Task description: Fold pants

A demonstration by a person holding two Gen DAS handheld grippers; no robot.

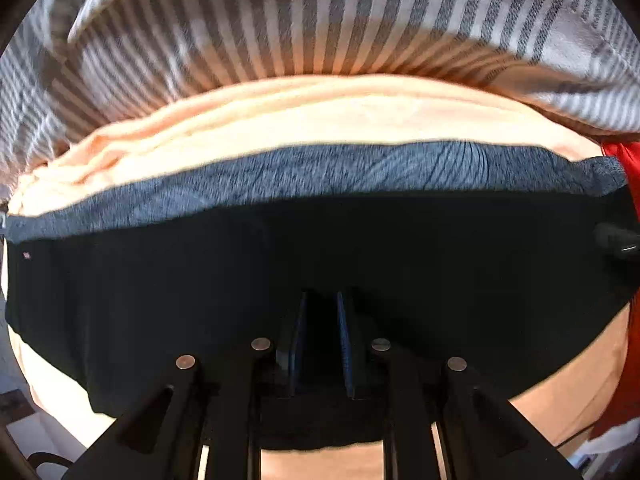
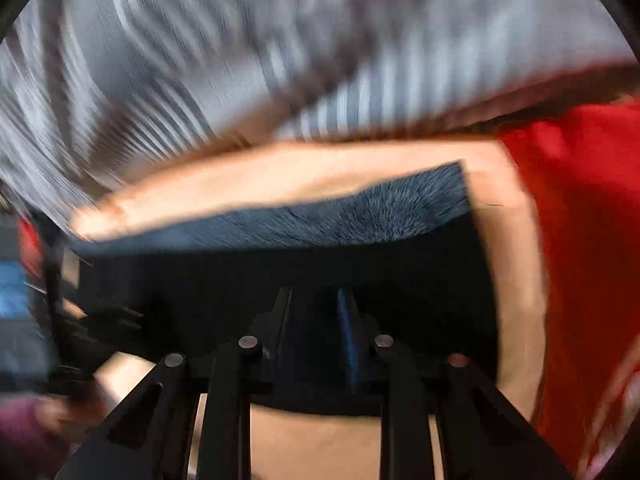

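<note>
Pants (image 1: 200, 300), black with a grey waistband (image 1: 320, 176), lying flat across a peach sheet (image 1: 320, 116). A striped blanket (image 1: 280, 20) is bunched behind them and a red cloth (image 2: 580, 220) sits off their right end.

At left, the left gripper (image 1: 322, 312) points down over the black cloth, near its nearer edge. Its jaws stand close together with only a narrow slot between them. Black fingers against black cloth hide whether a layer is pinched there, so that cannot be told.

At right, the right gripper (image 2: 316, 308) hangs over the right part of the pants, also near the nearer edge and with a narrow slot. This view is smeared by motion, and whether it grips anything cannot be told either.

The step in hand appears to be taking the nearer edge for a fold towards the waistband. To do it well, both grippers should catch every layer at matching points along that edge. They should then lift together so the cloth stays taut between them, and lay the edge parallel to the waistband. The sheet beneath must not be caught, since it would drag and wrinkle the fold.
</note>
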